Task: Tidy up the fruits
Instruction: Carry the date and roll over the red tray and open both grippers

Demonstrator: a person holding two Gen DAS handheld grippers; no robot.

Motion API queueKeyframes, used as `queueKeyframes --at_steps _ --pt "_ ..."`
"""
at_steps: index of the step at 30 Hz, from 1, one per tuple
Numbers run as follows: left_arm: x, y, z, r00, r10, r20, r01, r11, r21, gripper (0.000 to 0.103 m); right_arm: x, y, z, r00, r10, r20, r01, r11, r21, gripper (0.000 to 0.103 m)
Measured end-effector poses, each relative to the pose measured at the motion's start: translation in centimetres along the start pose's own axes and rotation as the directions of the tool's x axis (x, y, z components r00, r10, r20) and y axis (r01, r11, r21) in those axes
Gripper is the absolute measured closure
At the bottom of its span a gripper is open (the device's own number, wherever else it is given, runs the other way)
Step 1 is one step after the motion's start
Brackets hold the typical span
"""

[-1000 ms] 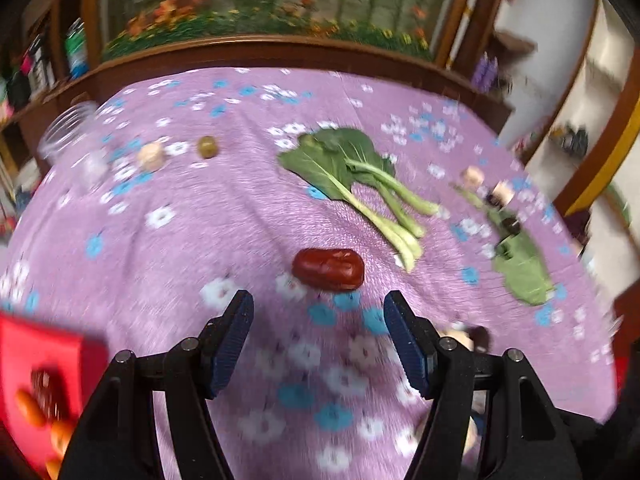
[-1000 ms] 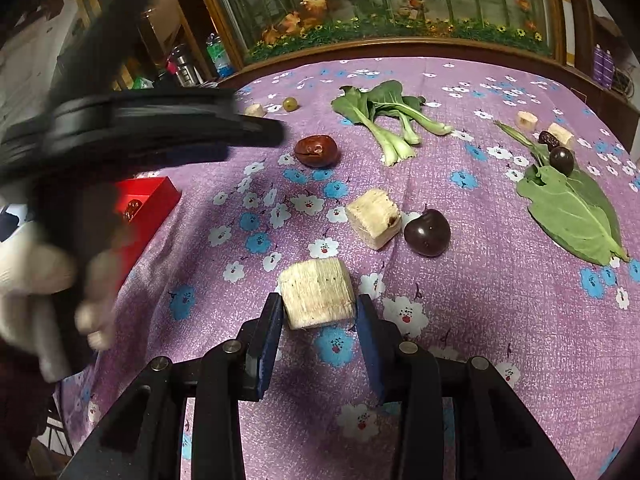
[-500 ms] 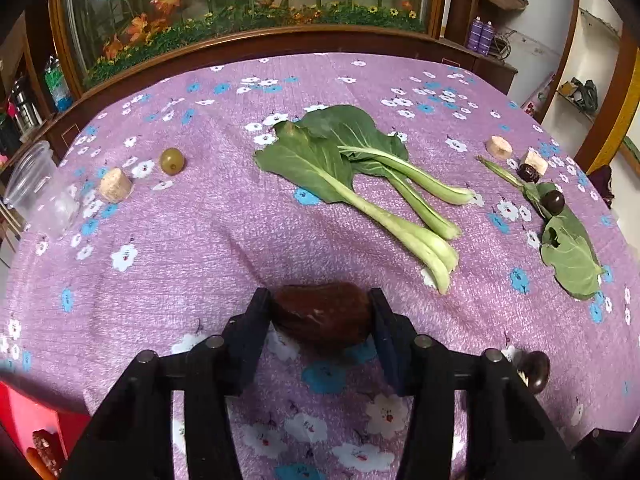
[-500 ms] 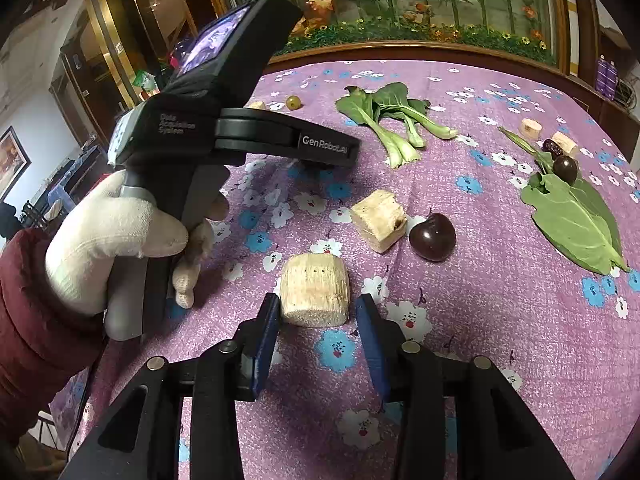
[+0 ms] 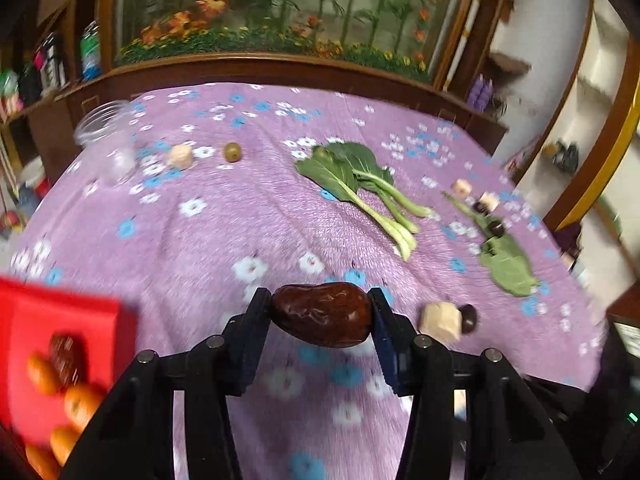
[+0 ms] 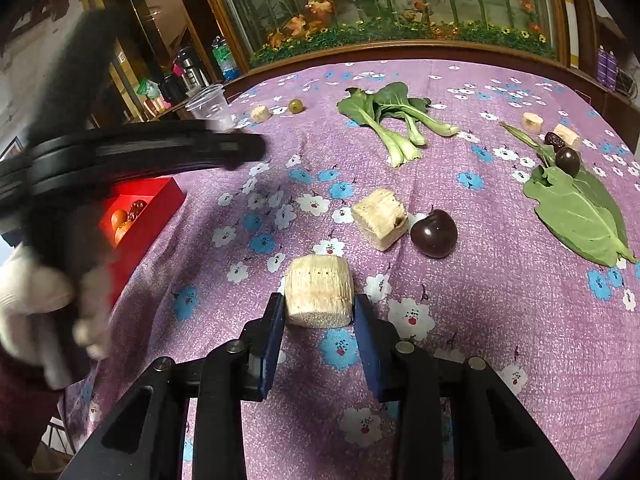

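Observation:
My left gripper (image 5: 320, 300) is shut on a wrinkled dark red date (image 5: 322, 318), held clear above the purple flowered cloth. A red box (image 5: 60, 320) with small oranges (image 5: 80, 400) and another date sits at the lower left. In the right wrist view that box (image 6: 160, 196) lies left of centre, partly behind the blurred left tool and a white-gloved hand (image 6: 36, 300). My right gripper (image 6: 320, 312) is closing on a pale fibrous chunk (image 6: 320, 292) that rests on the cloth, and both pads touch its sides.
Ahead of the right gripper lie a second pale chunk (image 6: 380, 218) and a dark cherry (image 6: 434, 234). Bok choy (image 6: 392, 116), a green grape (image 6: 295, 105), a clear cup (image 6: 206, 100) and a big leaf (image 6: 580, 216) with small pieces lie farther back.
The left gripper closed on the date, lifted it off the cloth and swung left, so the red box is back in view. The right jaws narrowed onto the pale chunk.

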State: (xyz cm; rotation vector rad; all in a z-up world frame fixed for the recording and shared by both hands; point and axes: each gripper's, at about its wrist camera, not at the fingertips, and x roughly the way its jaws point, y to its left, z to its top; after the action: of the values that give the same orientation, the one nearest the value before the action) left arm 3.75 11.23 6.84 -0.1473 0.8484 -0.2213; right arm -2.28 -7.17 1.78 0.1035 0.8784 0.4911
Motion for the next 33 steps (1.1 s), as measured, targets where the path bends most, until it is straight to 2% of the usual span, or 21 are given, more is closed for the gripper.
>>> queueKeyframes --at_steps 5,9,13,16,20,24,30,33 --pt "-5.6 2.9 -1.7 0.995 -0.055 0.08 0.064 0.991 -0.114 0.056 -0.5 0.6 -0.3 1.0 -0.016 0.007 0.016 1.0 0.005 0.065" --pt "-9.7 6.0 -3.3 0.989 -0.035 0.145 0.063 0.98 -0.191 0.055 -1.3 1.9 -0.2 0.999 0.033 0.007 -0.033 0.999 0.02 0.065" --pt "-12.5 9.7 -5.4 0.984 0.039 0.176 0.012 0.96 -0.278 0.055 -1.9 4.5 0.1 0.997 0.08 0.001 -0.08 0.997 0.004 0.065" --pt "-13.9 12.6 -7.0 0.977 0.123 0.174 -0.058 0.94 -0.336 0.055 -2.1 7.1 0.7 0.994 0.108 -0.004 -0.108 0.994 -0.03 0.065" --pt "-15.5 16.0 -8.8 0.96 0.22 0.17 -0.139 0.908 -0.394 0.055 -1.6 10.7 1.7 0.989 0.144 -0.02 -0.145 0.987 -0.071 0.065" --pt "-16.4 18.1 -9.8 0.94 0.299 0.166 -0.209 0.886 -0.413 0.055 0.3 14.6 2.5 0.985 0.164 -0.06 -0.169 0.98 -0.109 0.065" --pt "-16.5 20.1 -10.1 0.92 0.365 0.143 -0.281 0.867 -0.411 0.055 3.7 20.1 3.2 0.975 0.186 -0.122 -0.204 0.965 -0.165 0.065" --pt "-16.5 21.2 -10.5 0.923 0.362 0.132 -0.277 0.861 -0.427 0.055 5.3 22.1 3.0 0.97 0.191 -0.154 -0.219 0.957 -0.192 0.065"
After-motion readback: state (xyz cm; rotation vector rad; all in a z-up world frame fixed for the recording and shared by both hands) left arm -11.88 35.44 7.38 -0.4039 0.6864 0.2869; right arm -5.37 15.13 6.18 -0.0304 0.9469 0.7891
